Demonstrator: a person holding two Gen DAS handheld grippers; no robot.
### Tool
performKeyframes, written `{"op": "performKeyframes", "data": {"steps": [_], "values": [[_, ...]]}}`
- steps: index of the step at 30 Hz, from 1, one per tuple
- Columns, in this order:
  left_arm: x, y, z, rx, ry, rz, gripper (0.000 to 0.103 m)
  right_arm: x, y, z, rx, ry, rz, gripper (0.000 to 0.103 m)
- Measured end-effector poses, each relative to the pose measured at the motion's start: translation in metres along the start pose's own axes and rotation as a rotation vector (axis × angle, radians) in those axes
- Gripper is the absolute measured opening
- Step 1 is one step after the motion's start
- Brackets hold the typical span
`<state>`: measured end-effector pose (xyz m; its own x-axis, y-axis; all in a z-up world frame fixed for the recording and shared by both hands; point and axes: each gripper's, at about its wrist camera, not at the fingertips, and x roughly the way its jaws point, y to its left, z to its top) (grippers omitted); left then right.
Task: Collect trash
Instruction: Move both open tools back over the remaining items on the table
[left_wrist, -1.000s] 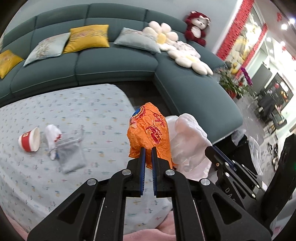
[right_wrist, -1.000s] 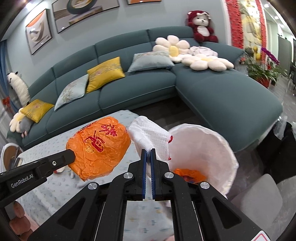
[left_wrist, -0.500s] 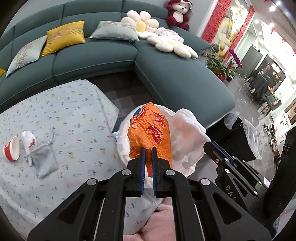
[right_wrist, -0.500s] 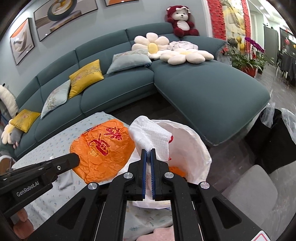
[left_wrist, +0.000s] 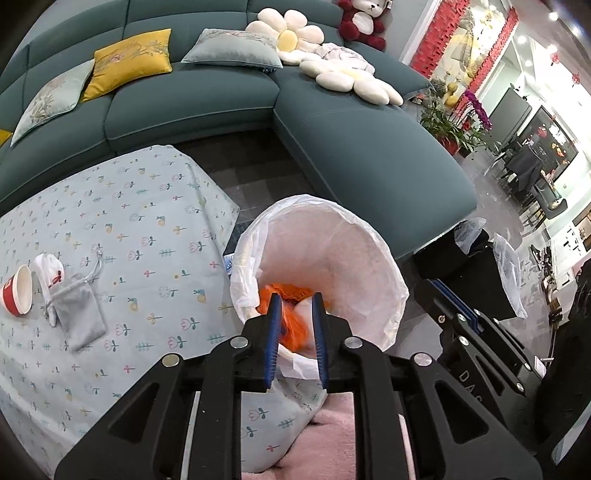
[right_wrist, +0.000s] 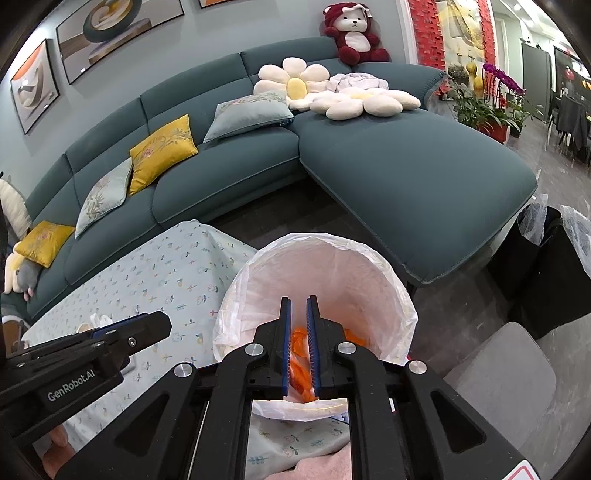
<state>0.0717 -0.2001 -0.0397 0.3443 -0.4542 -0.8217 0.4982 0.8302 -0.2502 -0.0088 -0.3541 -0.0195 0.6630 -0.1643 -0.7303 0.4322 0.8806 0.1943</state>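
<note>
Trash once held now lies in bin (left_wrist: 388, 266); both hand-held grippers (left_wrist: 295, 306) (right_wrist: 298, 306) opening, empty.

A teal sofa (right_wrist: 258, 173) curves behind everything. On it lie yellow cushions (right_wrist: 162, 151), grey cushions (right_wrist: 249, 114) and flower pillows (right_wrist: 291, 85) (one flat on the chaise), with a red teddy (right_wrist: 352, 33) on its back. Right of the sofa stand potted plants (right_wrist: 484, 107).
</note>
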Motion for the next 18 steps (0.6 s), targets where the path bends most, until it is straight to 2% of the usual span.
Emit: {"op": "performKeyframes", "data": {"steps": [9, 11, 16, 18], "values": [[-0.013, 0.028, -0.002, -0.051, -0.017, 0.014, 0.016, -0.003, 0.023, -0.001, -0.034, 0.004, 0.014, 0.012], [-0.019, 0.038, -0.005, -0.071, -0.022, 0.021, 0.017, -0.005, 0.030, -0.002, -0.044, 0.001, 0.017, 0.021], [-0.031, 0.072, -0.013, -0.129, -0.034, 0.047, 0.017, -0.008, 0.060, -0.009, -0.086, 0.005, 0.043, 0.024], [-0.036, 0.086, -0.017, -0.153, -0.038, 0.058, 0.020, -0.008, 0.072, -0.011, -0.103, 0.008, 0.052, 0.030]]}}
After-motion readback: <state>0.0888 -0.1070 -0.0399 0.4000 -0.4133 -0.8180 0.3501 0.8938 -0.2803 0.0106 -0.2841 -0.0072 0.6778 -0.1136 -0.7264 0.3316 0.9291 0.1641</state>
